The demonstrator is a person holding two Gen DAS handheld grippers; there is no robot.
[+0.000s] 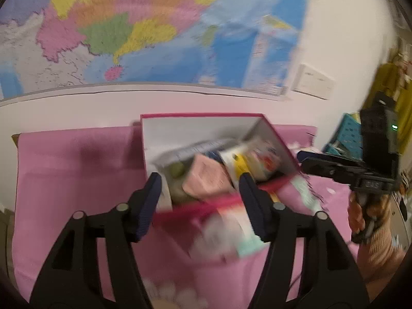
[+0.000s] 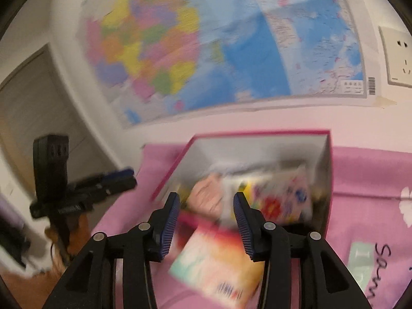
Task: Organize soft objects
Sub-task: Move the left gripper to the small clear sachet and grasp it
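Observation:
An open red-edged box [image 1: 200,126] [image 2: 257,144] stands on the pink cloth and holds several soft packets, among them a pink tissue pack [image 1: 206,177] [image 2: 208,195] and a flowered pack [image 2: 280,200]. A blurred colourful packet [image 1: 231,226] [image 2: 219,262] lies against the box's near rim, half outside. My left gripper [image 1: 199,180] is open, its fingers astride the box's near edge. My right gripper [image 2: 206,198] is open just in front of the box, above that packet. Each gripper shows in the other's view, the right one [image 1: 322,162] and the left one [image 2: 113,180].
A pink cloth [image 1: 77,167] [image 2: 373,180] covers the surface against a white wall with a large coloured map [image 1: 154,25] [image 2: 206,51]. A wall socket [image 2: 399,56] is at the right. A blue crate [image 1: 347,134] stands at the far right.

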